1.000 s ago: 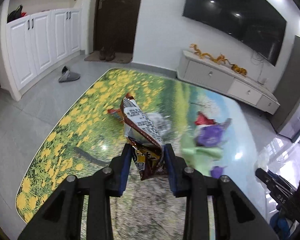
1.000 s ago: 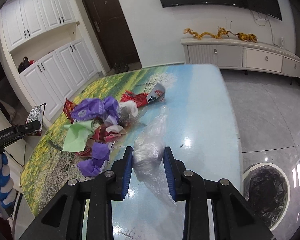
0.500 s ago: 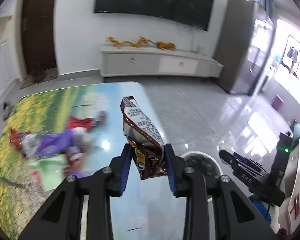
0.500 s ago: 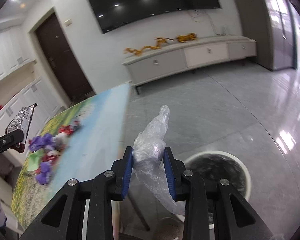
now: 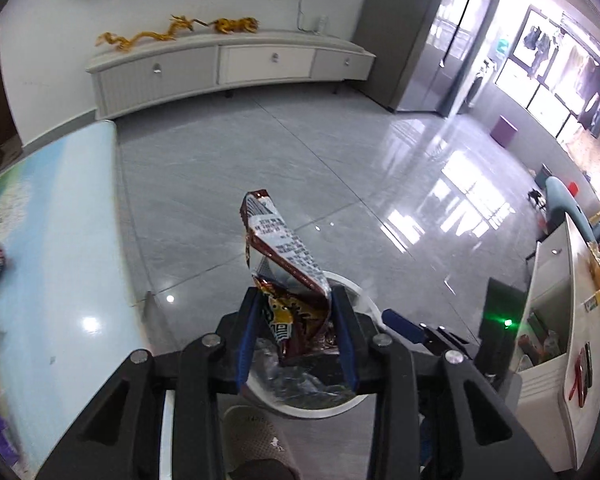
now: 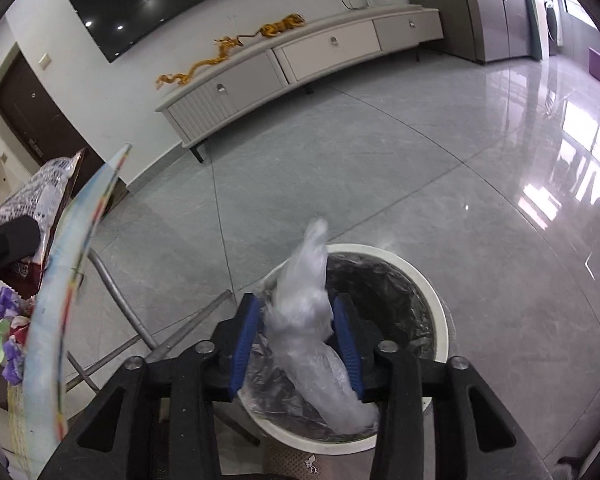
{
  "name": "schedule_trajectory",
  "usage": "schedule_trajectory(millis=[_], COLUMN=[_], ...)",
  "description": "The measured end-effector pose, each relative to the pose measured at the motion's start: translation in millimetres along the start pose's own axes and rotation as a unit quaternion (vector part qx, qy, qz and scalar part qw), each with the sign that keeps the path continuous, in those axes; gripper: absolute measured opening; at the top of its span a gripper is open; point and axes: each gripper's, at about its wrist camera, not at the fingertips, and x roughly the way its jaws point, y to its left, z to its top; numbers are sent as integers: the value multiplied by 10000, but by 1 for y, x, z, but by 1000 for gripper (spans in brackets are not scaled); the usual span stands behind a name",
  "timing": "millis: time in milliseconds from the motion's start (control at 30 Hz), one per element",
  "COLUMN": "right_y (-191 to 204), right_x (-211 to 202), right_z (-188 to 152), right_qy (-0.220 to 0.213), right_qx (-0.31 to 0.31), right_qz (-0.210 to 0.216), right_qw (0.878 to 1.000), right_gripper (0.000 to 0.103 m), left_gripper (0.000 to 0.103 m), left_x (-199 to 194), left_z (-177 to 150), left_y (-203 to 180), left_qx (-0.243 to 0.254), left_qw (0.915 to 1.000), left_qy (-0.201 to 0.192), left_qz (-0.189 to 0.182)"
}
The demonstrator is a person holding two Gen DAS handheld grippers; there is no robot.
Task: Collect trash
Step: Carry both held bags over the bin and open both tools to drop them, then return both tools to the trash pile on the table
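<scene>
Left gripper: my jaws opening, snack wrapper between them, above the bin.
Right gripper: jaws opening around my clear plastic bag, over the bin.
Release: I'd spread fully, keeping both centred inside the rim.

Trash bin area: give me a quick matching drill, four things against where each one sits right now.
Things:
1. snack wrapper
2. clear plastic bag
3. bin
4. golden dragon ornament

Places:
a. on the long low cabinet by the wall
b. between the pads of the opening right claw
c. on the floor, below both claws
d. between the pads of the opening left claw

Pairs: 1-d, 2-b, 3-c, 4-a
</scene>
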Motion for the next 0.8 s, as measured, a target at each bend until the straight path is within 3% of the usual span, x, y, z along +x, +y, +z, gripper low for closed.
schedule_trajectory(millis=[167,500,800], right_y=[-15,-21,5], right_x=[3,-12,-47], right_z=[-1,5,11], right_qy=[65,-78,-442], right_qx=[169,311,113], right_qz=[-92,-224,-193], right_qw=[9998,9992,9988], right_gripper=[52,55,56], left_gripper=[44,45,45], left_x=[21,10,-56], left_z=[4,5,-12], left_y=[-7,5,16], left_qx=[-8,-151,-192], left_qw=[9996,9998,9956], left_qy=[199,135,-834], left_qz=[-204,-56,383])
